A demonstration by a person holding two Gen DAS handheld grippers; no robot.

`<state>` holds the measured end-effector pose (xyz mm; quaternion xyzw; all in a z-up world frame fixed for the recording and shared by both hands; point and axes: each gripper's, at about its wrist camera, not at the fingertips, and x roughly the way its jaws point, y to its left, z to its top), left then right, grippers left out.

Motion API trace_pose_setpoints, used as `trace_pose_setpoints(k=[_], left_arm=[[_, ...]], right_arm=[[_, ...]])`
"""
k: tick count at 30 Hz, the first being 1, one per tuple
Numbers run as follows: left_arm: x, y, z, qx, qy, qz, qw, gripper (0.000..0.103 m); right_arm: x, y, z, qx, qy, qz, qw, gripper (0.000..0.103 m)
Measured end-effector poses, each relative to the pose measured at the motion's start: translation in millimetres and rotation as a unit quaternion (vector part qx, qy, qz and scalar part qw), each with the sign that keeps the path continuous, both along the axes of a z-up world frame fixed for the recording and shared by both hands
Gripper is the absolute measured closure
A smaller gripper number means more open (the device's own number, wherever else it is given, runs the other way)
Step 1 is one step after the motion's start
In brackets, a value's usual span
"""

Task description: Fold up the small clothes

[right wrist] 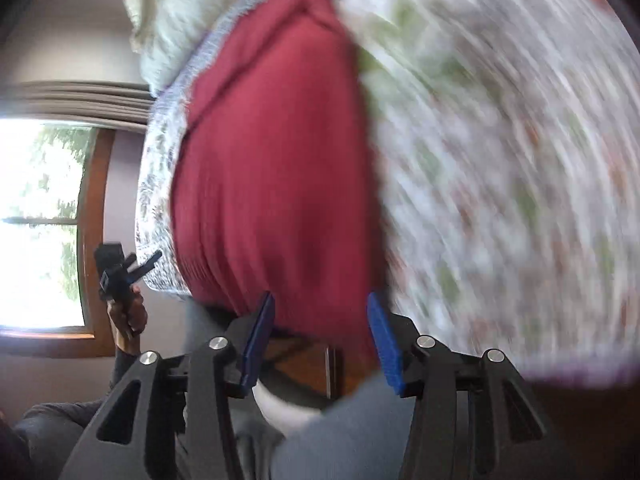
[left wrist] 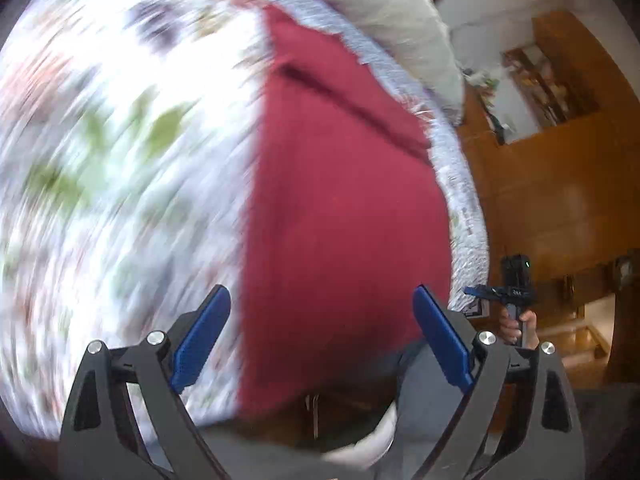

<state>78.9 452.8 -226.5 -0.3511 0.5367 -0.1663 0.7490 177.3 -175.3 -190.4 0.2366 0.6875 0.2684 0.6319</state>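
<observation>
Garment first: red cloth (left wrist: 340, 208) is lying spread on a floral bedsheet (left wrist: 120, 140), reaching toward the sheet's grey-patterned border, near a pale pillow (left wrist: 384, 12) at the far end. Both views are smearing badly with motion blur, so folds are hard to read; one dark crease is showing across the upper part. Left gripper (left wrist: 322, 336) is hovering with blue fingers (left wrist: 200, 340) spread wide, grasping nothing. Right gripper (right wrist: 320, 340) is likewise parted and empty, cloth showing between its pads. Each camera is catching the other gripper, held in a hand (left wrist: 518, 326), off the bed's edge. Wooden cabinet (left wrist: 560, 160) is standing beyond; no containers are discernible.
</observation>
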Motion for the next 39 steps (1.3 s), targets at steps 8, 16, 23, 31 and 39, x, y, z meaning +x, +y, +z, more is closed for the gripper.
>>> trace_pose_setpoints(k=[8, 16, 23, 31, 39], left_arm=[[-8.6, 1.1, -56.0, -0.034, 0.046, 0.003, 0.9983, 0.011], [3.8, -28.5, -60.5, -0.014, 0.066, -0.062, 0.9958, 0.004], [5.8, -59.3, -67.8, -0.027, 0.065, -0.103, 0.9922, 0.004], [2.9, -48.0, -74.4, -0.080, 0.071, -0.058, 0.9926, 0.012], [-4.6, -41.8, -89.3, -0.110, 0.100, -0.044, 0.9880, 0.092]], right_arm=[[-23.6, -2.2, -40.2, -0.001, 0.016, -0.021, 1.000, 0.053], [-22.3, 25.8, -53.1, -0.002, 0.020, 0.001, 1.000, 0.047], [-22.0, 18.3, -56.0, 0.024, 0.026, 0.000, 0.999, 0.044], [-22.0, 10.3, -63.4, 0.057, 0.037, 0.000, 0.998, 0.051], [-21.4, 4.5, -69.4, 0.053, 0.042, 0.011, 0.998, 0.086]])
